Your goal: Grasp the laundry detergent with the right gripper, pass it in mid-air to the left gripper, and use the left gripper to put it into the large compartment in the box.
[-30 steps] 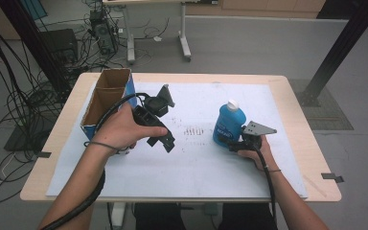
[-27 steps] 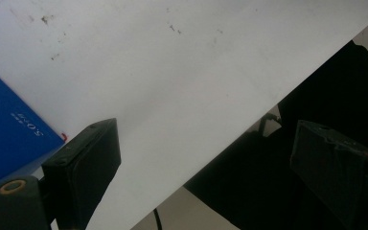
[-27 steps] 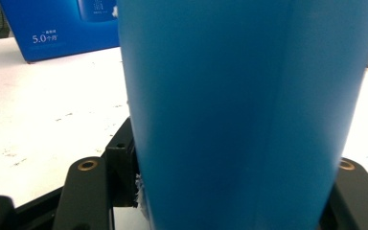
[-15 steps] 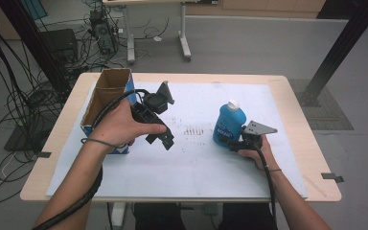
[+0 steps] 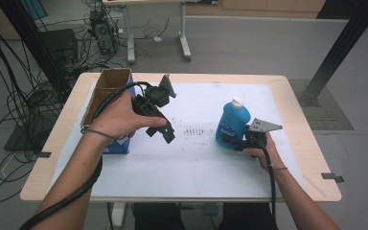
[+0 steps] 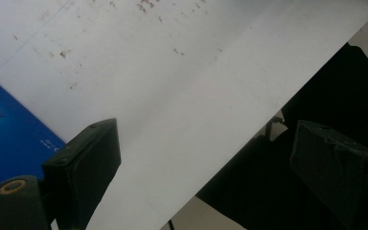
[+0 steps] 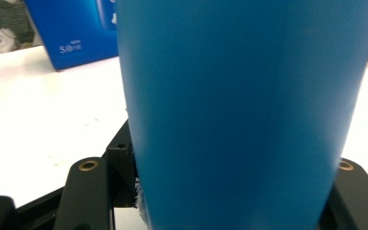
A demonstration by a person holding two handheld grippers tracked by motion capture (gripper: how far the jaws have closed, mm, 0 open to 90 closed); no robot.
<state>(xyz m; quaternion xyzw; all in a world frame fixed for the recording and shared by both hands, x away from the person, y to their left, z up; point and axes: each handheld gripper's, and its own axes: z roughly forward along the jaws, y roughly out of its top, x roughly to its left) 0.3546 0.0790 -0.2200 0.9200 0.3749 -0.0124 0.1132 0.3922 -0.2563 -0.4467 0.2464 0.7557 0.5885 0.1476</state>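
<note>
A blue plastic bottle [image 5: 231, 123] with a white cap and a label on its front stands upright on the white sheet, its lower body between the jaws of the right gripper [image 5: 231, 142], whose closeup has the smooth blue wall [image 7: 239, 110] pressed close between them

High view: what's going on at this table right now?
A person sits at the table with a gripper in each hand. The right gripper is closed around the lower part of an upright blue bottle with a white cap, which stands on the white sheet. The left gripper is held above the sheet, open and empty, beside an open blue cardboard box at the table's left.
</note>
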